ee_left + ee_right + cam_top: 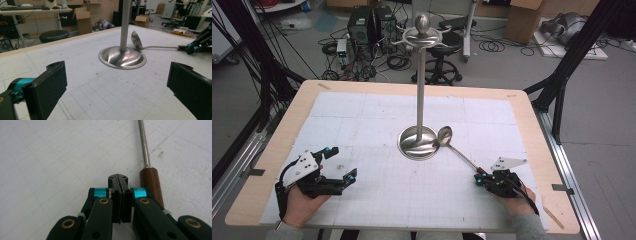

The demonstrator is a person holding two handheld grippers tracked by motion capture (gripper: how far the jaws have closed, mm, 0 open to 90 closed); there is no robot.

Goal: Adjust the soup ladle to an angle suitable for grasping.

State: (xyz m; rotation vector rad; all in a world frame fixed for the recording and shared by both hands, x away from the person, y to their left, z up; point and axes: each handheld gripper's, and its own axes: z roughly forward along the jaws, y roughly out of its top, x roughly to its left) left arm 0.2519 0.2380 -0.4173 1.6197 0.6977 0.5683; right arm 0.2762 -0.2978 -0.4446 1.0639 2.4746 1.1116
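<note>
A ladle [454,147] is laid on the white gridded mat [377,195] that covers the wooden table [532,125]. Its bowl is rested against the rim of the round base of a metal stand [418,141], which is placed upright near the middle of the mat. The thin metal shaft is run from the bowl toward the near right corner and is ended in a brown wooden handle.

The right gripper [480,180] is held low over the mat at the handle end of the ladle. In the right gripper view, its jaws are seen pressed together with nothing between them. The wooden handle [151,185] is positioned just beside the closed jaws, on their right side in that view, and is not pinched. Whether the gripper body is touching the handle cannot be told.

The left gripper [339,163] is held near the left edge of the mat, well apart from the ladle and the stand. In the left gripper view, its jaws are seen spread wide, with only bare mat between them. The stand base [122,57] and the ladle bowl [136,40] are seen beyond the jaws.
</note>
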